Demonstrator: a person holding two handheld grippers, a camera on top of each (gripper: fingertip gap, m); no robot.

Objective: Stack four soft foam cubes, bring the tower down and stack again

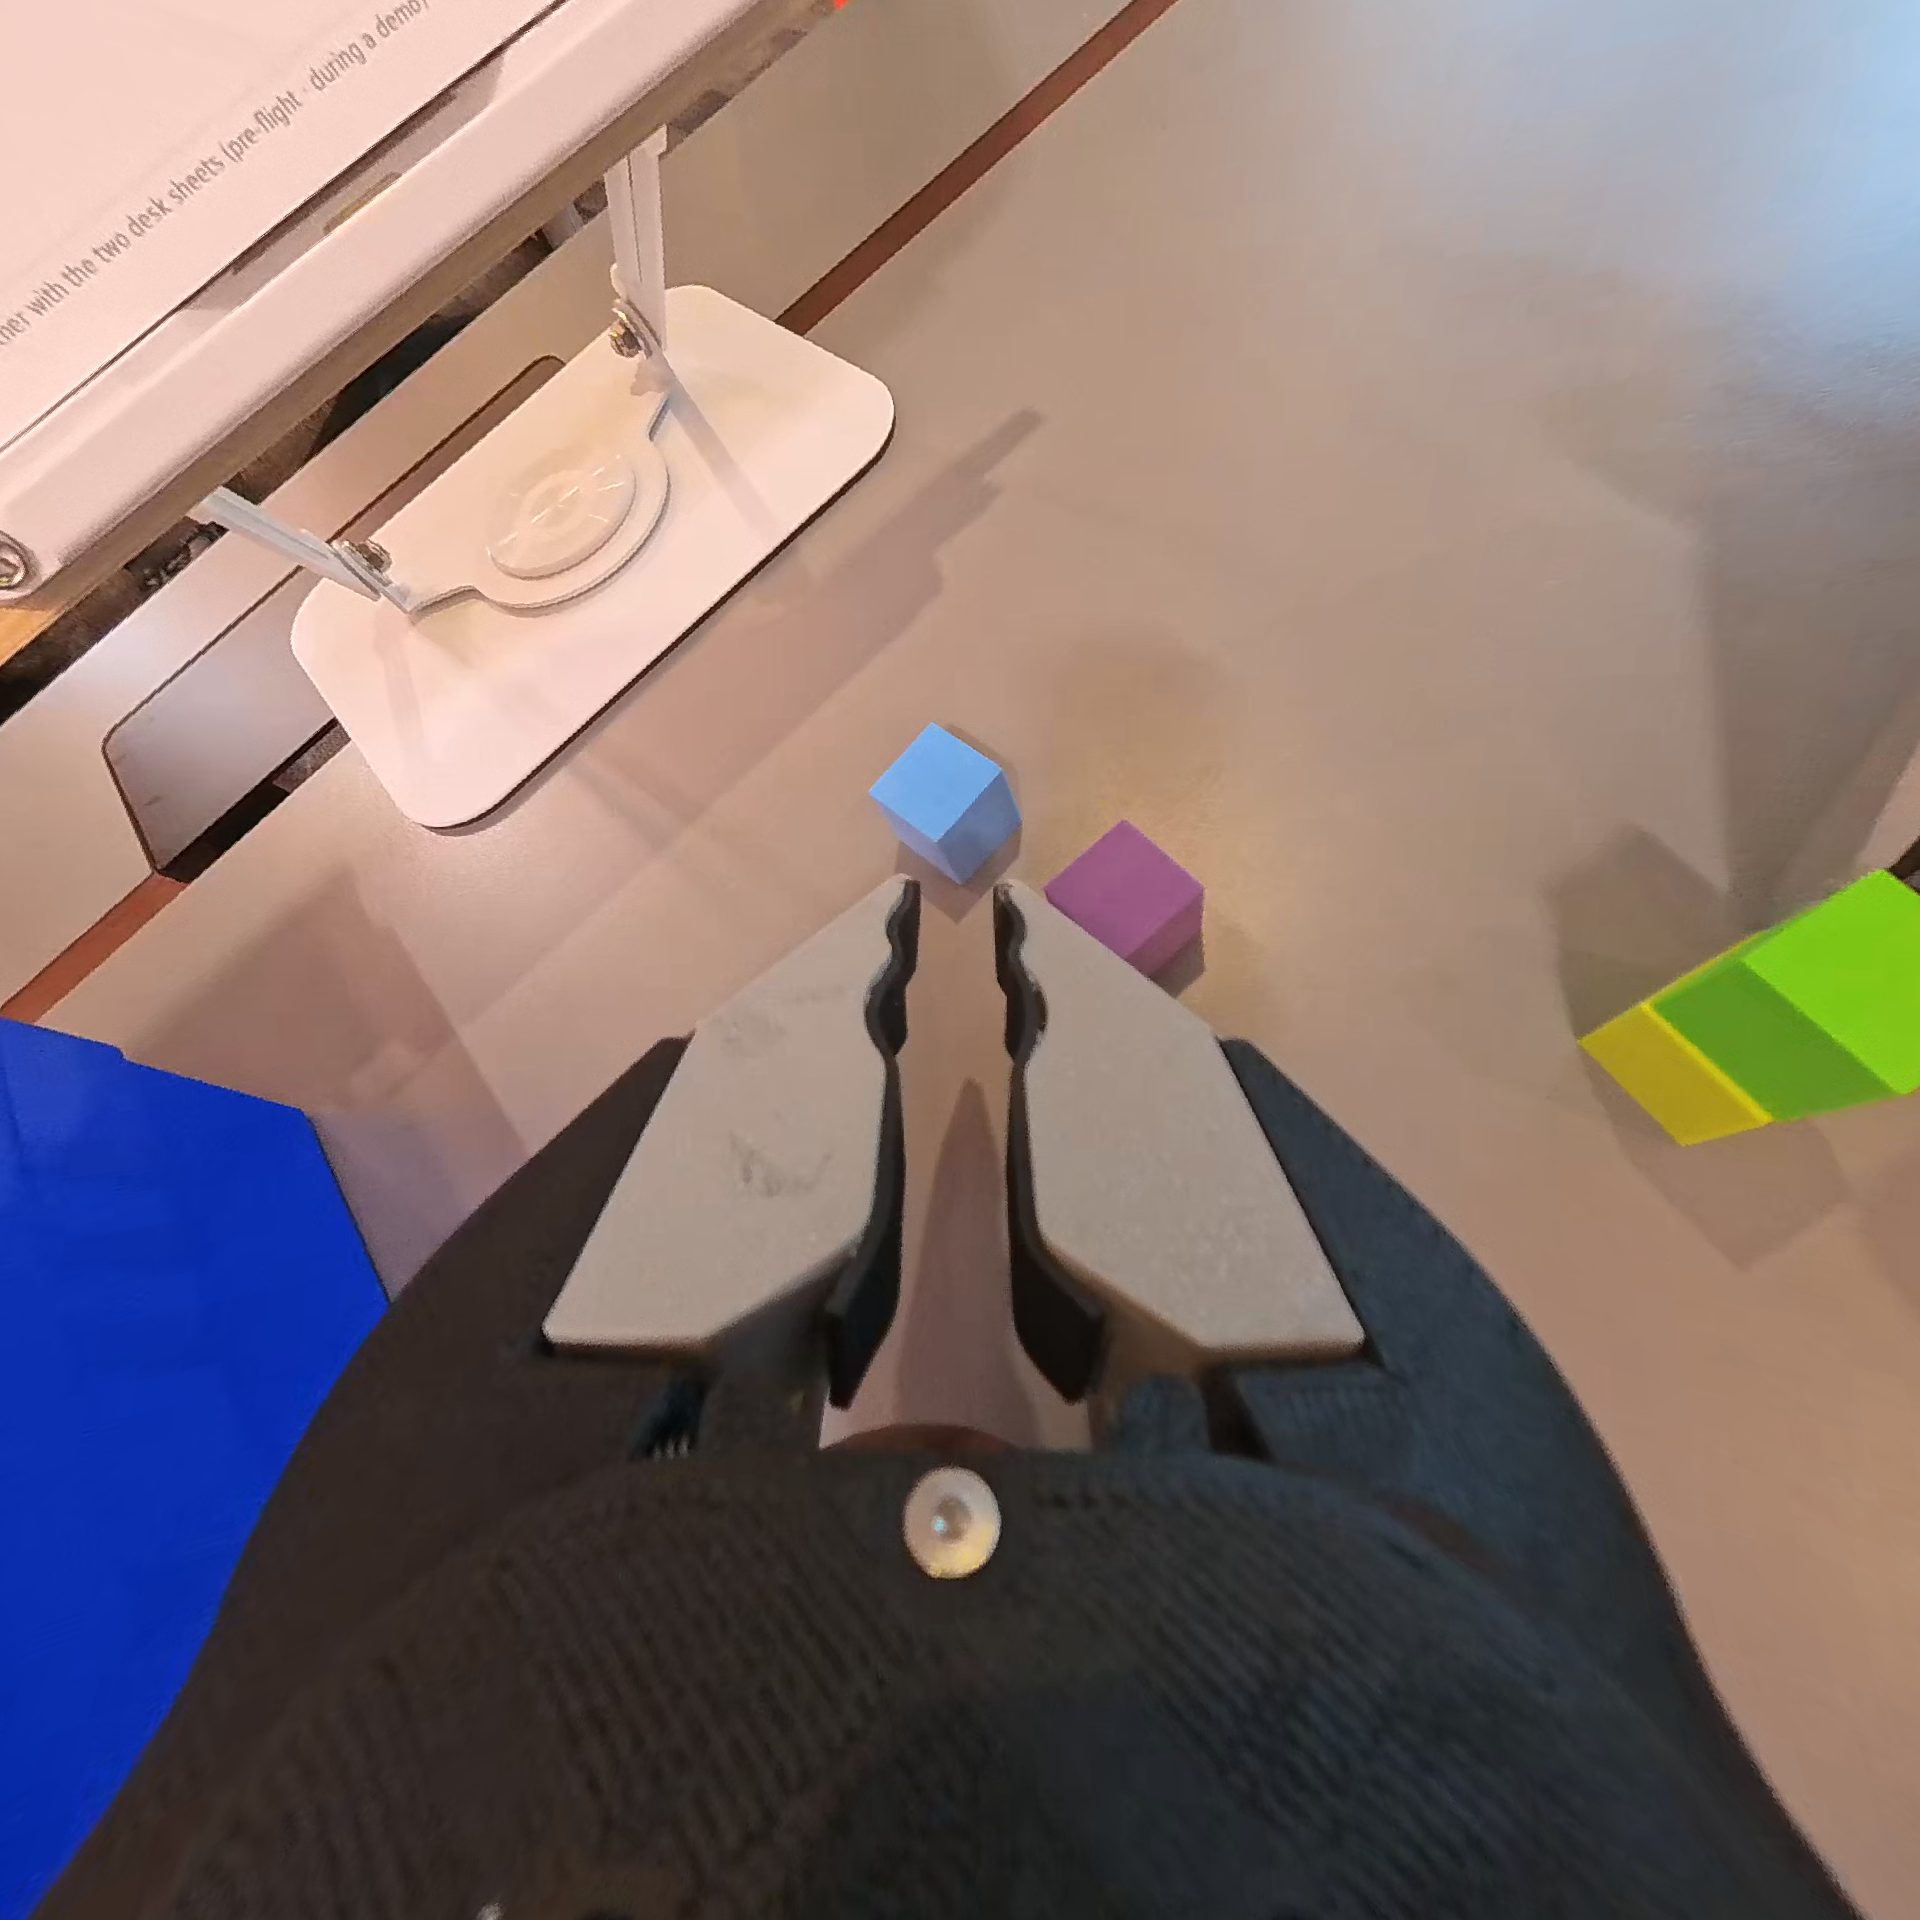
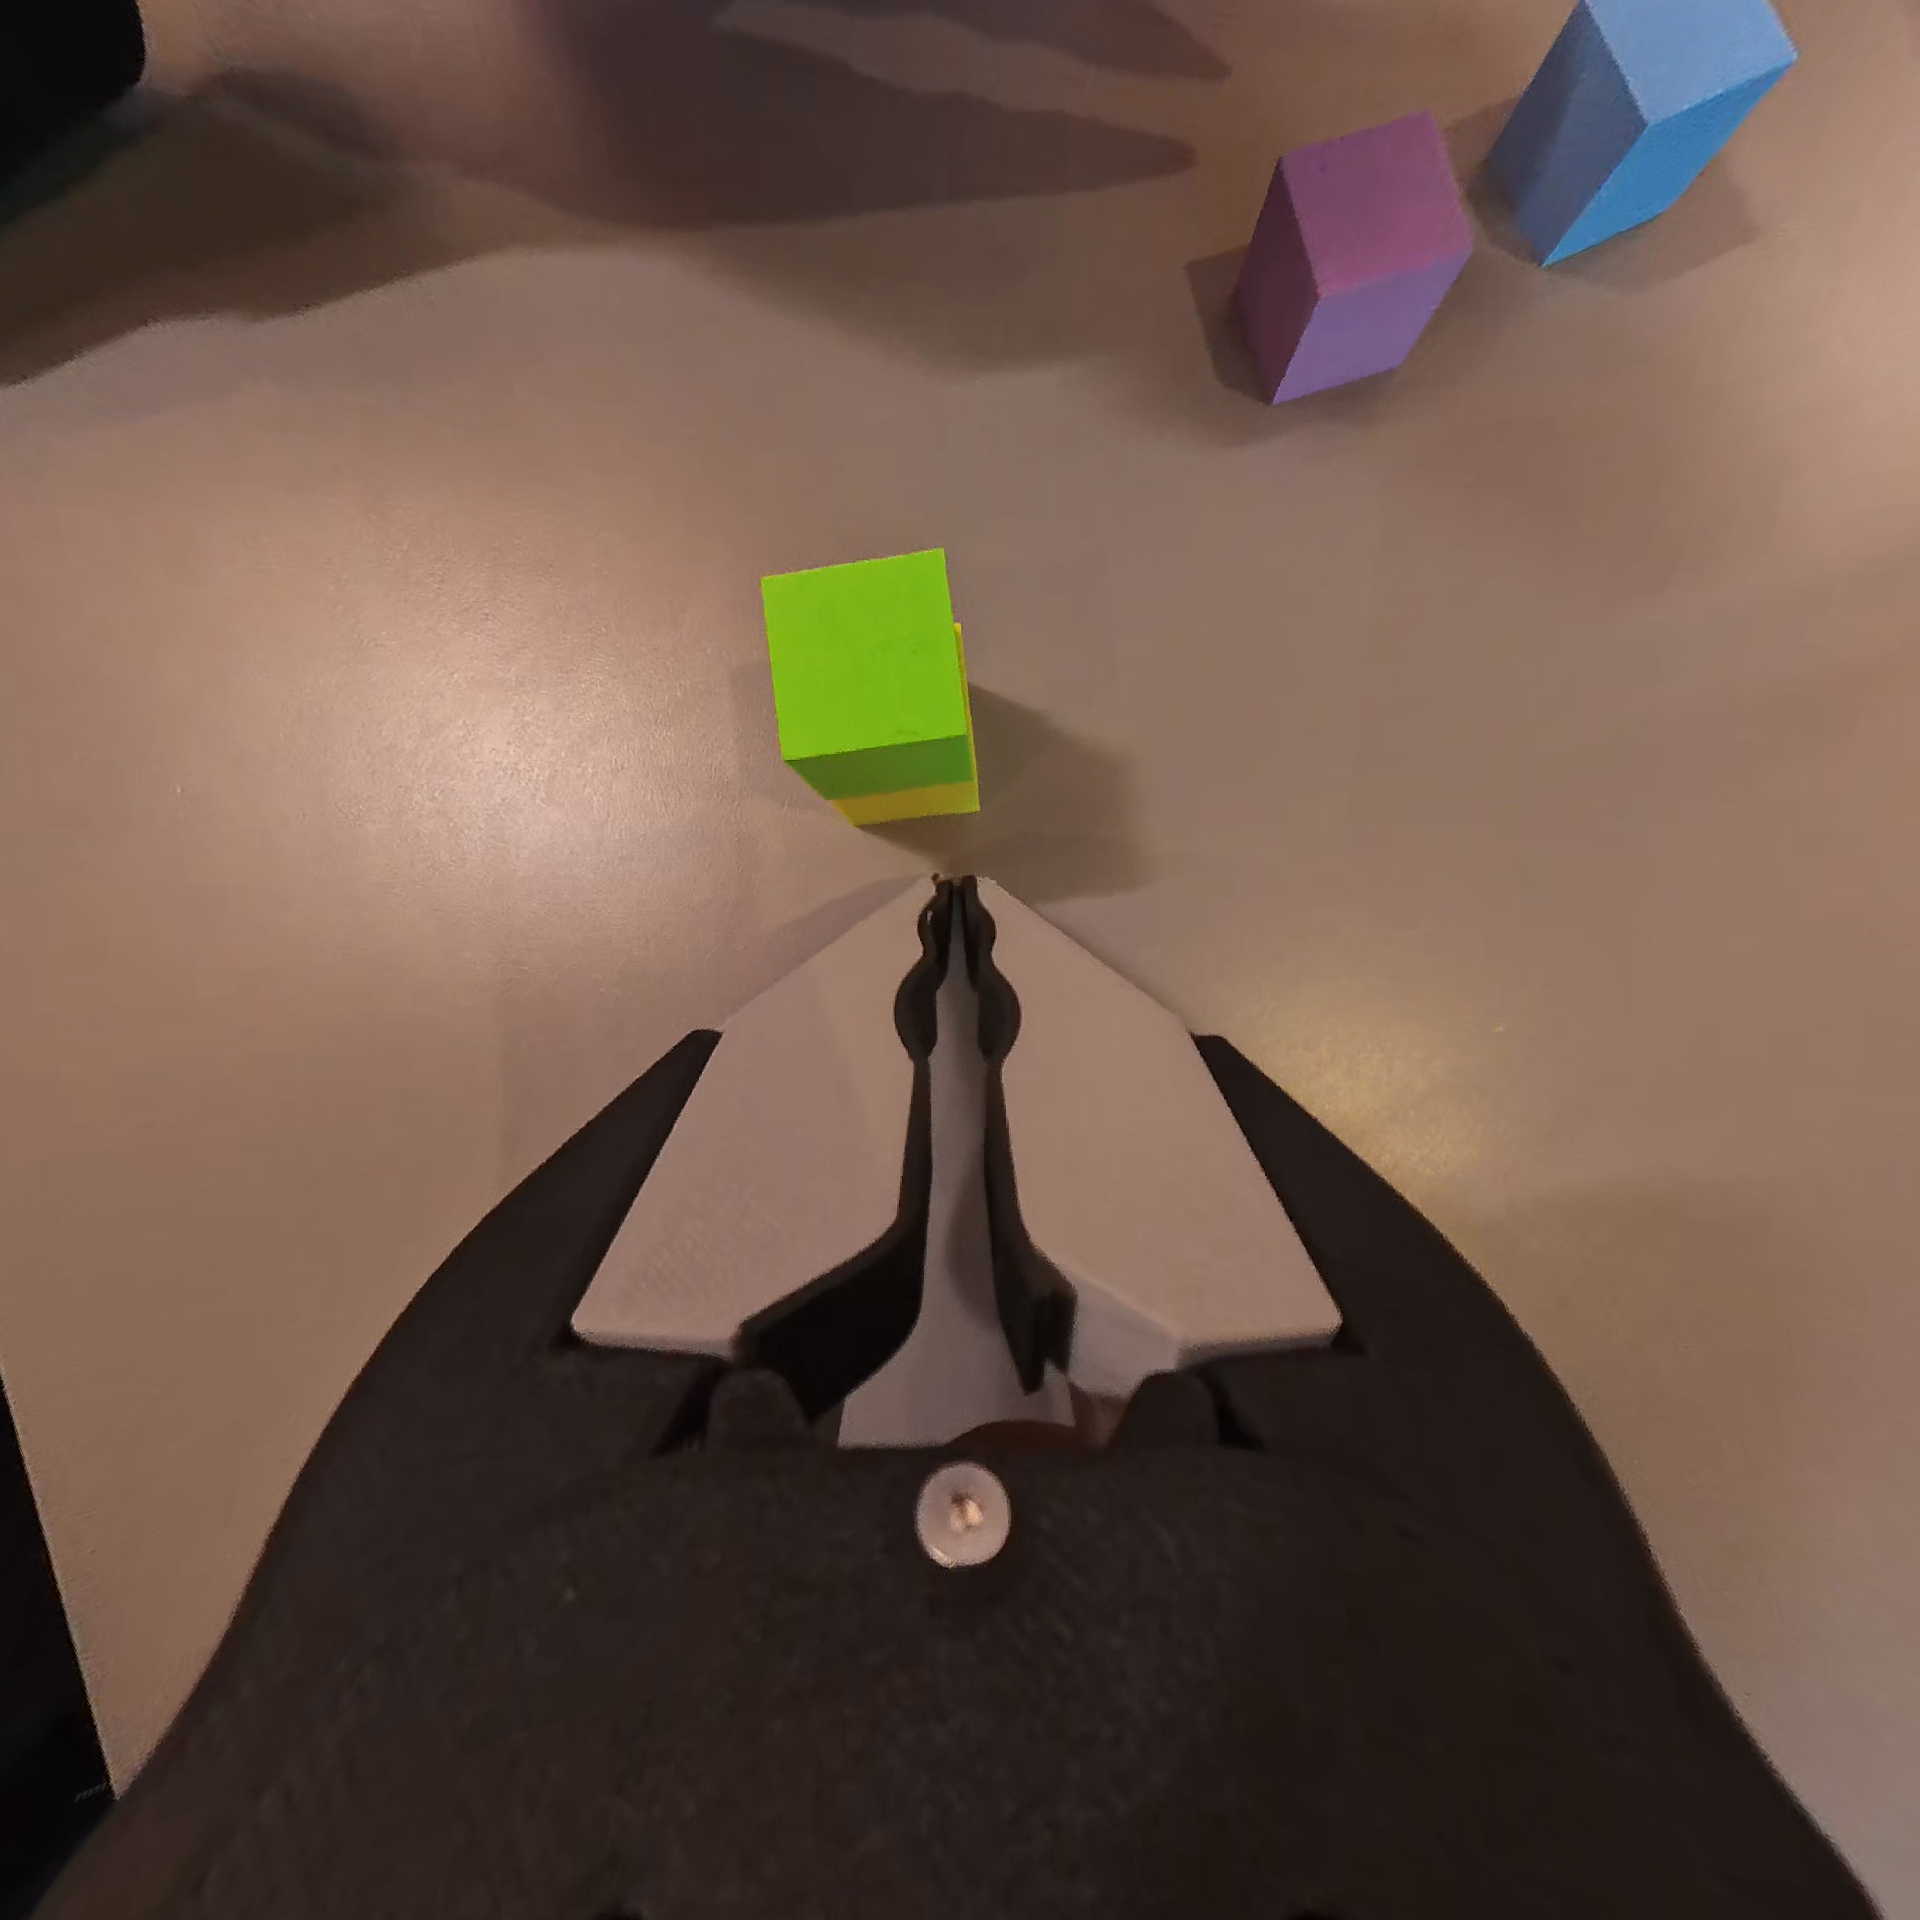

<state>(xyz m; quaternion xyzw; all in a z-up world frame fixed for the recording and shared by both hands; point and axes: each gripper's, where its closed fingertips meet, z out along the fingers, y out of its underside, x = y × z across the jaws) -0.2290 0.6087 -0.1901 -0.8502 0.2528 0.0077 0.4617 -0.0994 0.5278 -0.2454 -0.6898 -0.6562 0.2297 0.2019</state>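
A green cube sits on a yellow cube as a short stack on the table; both also show in the left wrist view, the green cube over the yellow cube. A light blue cube and a purple cube lie apart on the table, also in the right wrist view: the blue cube and the purple cube. My left gripper is slightly open and empty, just short of the blue cube. My right gripper is shut and empty, just in front of the stack.
A white stand with a flat base holding a printed sheet stands at the far left. A blue box lies at the near left. The table edge runs behind the stand. Spacing between my two grippers at the tips: around 15 centimeters. About 4 centimeters separates my left fingertips from the purple cube. It is also in sight in the right wrist view.
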